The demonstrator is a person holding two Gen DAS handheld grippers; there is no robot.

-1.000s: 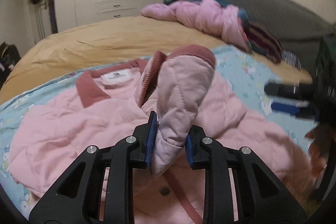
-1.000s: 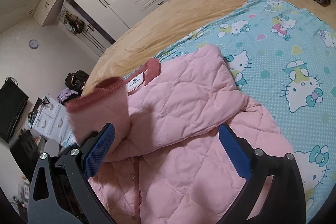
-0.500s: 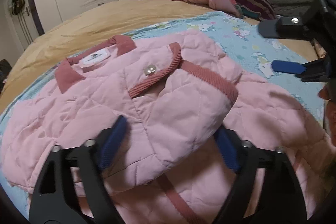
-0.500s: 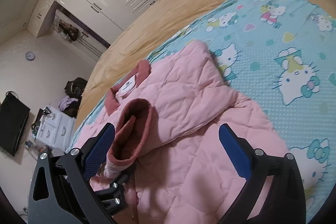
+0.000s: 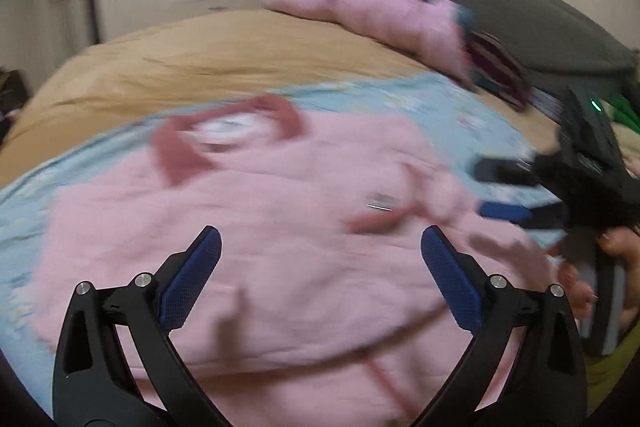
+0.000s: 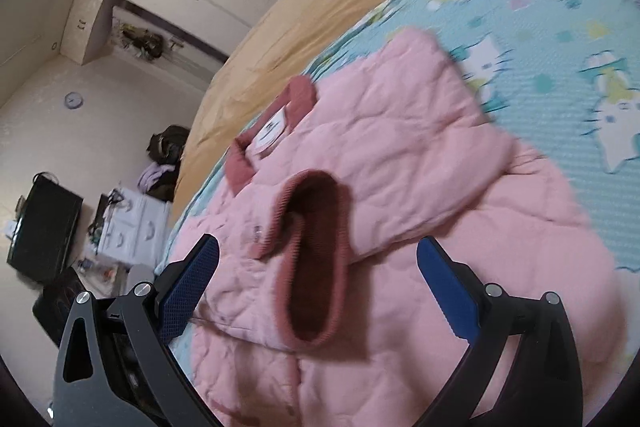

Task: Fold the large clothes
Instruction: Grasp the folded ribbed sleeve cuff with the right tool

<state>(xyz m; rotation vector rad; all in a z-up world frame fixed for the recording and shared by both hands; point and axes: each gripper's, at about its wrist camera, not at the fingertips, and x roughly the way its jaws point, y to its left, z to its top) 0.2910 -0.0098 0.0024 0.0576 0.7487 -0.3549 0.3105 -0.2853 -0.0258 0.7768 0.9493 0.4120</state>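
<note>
With both the left gripper [image 5: 320, 271] opening empty and the right gripper [image 6: 318, 285] spread, the puffy sleeve [image 6: 320, 227] lying across the pink jacket [image 6: 500, 327] risked springing back off it.

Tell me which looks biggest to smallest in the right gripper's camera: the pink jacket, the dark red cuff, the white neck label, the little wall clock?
1. pink jacket
2. dark red cuff
3. white neck label
4. wall clock

The label and the clock look close in size, and the clock is much farther away, so that order is unsure.
</note>
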